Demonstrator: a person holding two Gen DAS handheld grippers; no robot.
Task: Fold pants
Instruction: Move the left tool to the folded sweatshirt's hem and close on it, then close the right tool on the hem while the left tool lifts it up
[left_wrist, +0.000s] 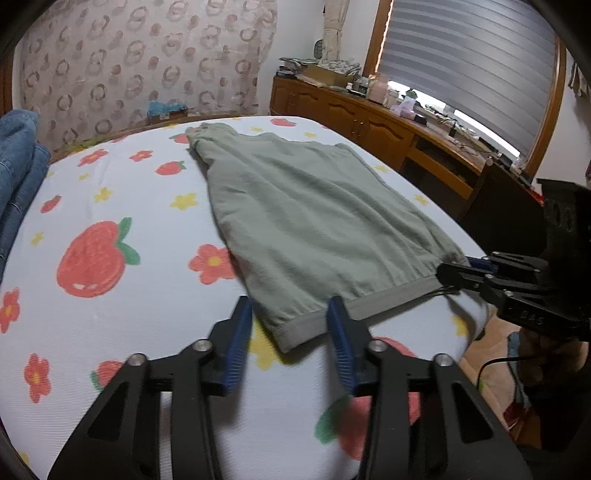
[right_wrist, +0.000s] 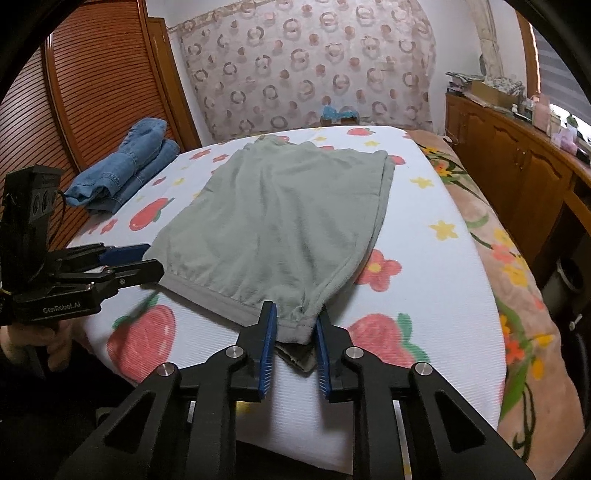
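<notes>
Garment: pale green soft-knit pants with a grey ribbed waistband (left_wrist: 314, 218), lying flat and lengthwise on the white bed cover printed with strawberries and flowers (left_wrist: 110, 206); the legs appear already laid one over the other, the cuffs at the far end.
Waistband: the grey ribbed band (right_wrist: 218, 301) runs along the near edge of the bed, between the two tools.
Left gripper (left_wrist: 290, 325): fingers set wide, straddling the left corner of the waistband; the blue ribbed pads (left_wrist: 236, 347) do not yet press the cloth.
Right gripper (right_wrist: 294, 334): fingers moderately apart, with the right corner of the waistband between them; the jaws are not closed on it, and a darker fold of fabric hangs below the corner.
Step in hand (judgement): taking both waistband corners, ready to carry the waist end toward the cuffs.
Grip advice: bring each gripper far enough in that the pads cover the full depth of the ribbed band; gather all layers at the corner, including the hanging fold on the right side.
Closing order: close both sides evenly, so the band stays straight.
Lift advice: raise both corners level, keeping the band lightly taut between them; slack in the middle would likely crease the fold.
Placement: line the waistband edge with the cuffs, square to the side seams.
Risk: soft knit may slip from a shallow pinch.
Neighbouring item: folded blue denim jeans (right_wrist: 125, 166) at the left side of the bed, well apart from the pants.
</notes>
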